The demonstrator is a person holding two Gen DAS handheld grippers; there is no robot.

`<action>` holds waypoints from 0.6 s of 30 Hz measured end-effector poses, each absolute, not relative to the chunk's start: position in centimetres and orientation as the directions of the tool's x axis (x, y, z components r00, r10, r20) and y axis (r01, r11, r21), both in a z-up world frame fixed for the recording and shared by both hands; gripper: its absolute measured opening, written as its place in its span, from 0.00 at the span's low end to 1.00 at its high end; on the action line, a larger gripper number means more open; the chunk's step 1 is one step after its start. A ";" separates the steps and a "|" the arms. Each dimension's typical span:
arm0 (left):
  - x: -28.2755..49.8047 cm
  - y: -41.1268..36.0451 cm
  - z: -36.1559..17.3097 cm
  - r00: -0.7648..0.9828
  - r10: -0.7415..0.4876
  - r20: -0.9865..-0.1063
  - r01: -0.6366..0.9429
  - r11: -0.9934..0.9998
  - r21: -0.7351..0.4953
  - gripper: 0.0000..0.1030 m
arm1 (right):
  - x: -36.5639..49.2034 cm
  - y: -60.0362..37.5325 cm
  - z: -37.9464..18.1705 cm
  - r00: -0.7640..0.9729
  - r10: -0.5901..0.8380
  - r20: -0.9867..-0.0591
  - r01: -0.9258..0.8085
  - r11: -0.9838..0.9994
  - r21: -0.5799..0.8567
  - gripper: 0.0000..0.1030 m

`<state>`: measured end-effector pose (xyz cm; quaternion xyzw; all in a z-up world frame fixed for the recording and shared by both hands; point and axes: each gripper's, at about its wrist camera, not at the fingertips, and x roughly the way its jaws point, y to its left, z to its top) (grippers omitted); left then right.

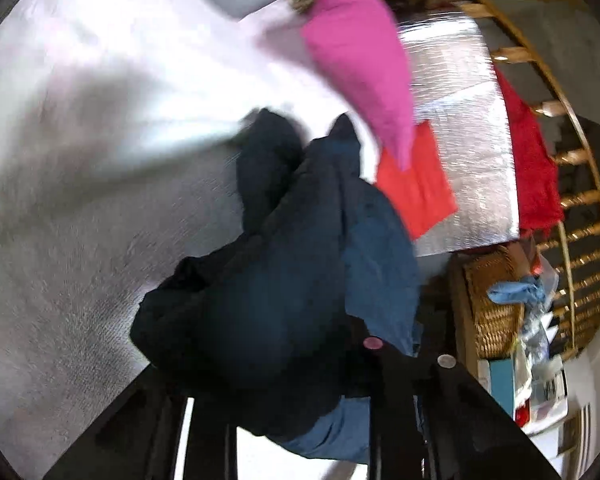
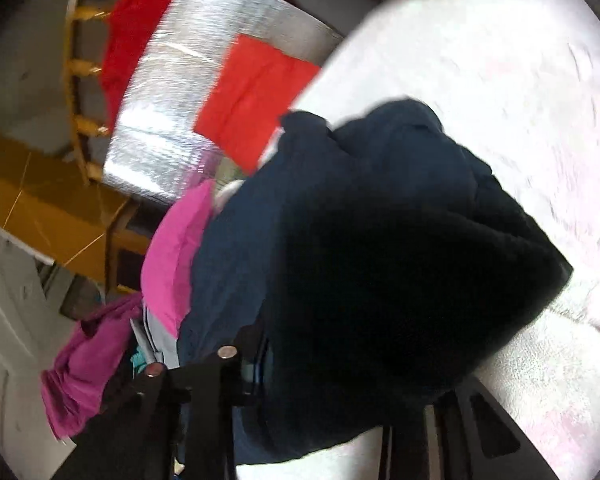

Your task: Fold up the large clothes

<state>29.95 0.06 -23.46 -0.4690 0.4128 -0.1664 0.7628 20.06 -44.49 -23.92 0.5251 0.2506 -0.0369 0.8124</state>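
A dark navy garment (image 1: 284,272) hangs bunched from my left gripper (image 1: 300,392), whose jaws are shut on its cloth above a silvery mat (image 1: 80,260). The same navy garment (image 2: 380,260) fills the right wrist view, draped over my right gripper (image 2: 300,392), which is shut on it too. The fingertips of both grippers are hidden under the cloth. A folded pink garment (image 1: 360,60) and a folded red garment (image 1: 416,184) lie on the mat beyond; the red one (image 2: 256,96) and the pink one (image 2: 176,256) also show in the right wrist view.
A white sheet (image 2: 480,72) covers part of the surface. A red cloth (image 1: 536,168) hangs on a wooden rail (image 1: 580,192). A wicker basket (image 1: 492,304) with a blue cloth stands at the right. A magenta cloth (image 2: 84,364) lies at lower left.
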 end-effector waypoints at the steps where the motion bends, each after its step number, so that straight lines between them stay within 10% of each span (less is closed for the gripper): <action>1: 29.8 0.2 -23.2 0.608 -0.644 -0.465 -0.123 0.503 -0.856 0.22 | 19.5 -44.3 -23.5 0.877 0.202 -0.436 0.313 0.448 0.837 0.30; 18: 24.1 2.2 -25.3 0.494 -0.623 -0.607 -0.224 0.583 -0.781 0.32 | 12.4 -42.5 -25.6 0.817 0.227 -0.530 0.349 0.538 0.768 0.30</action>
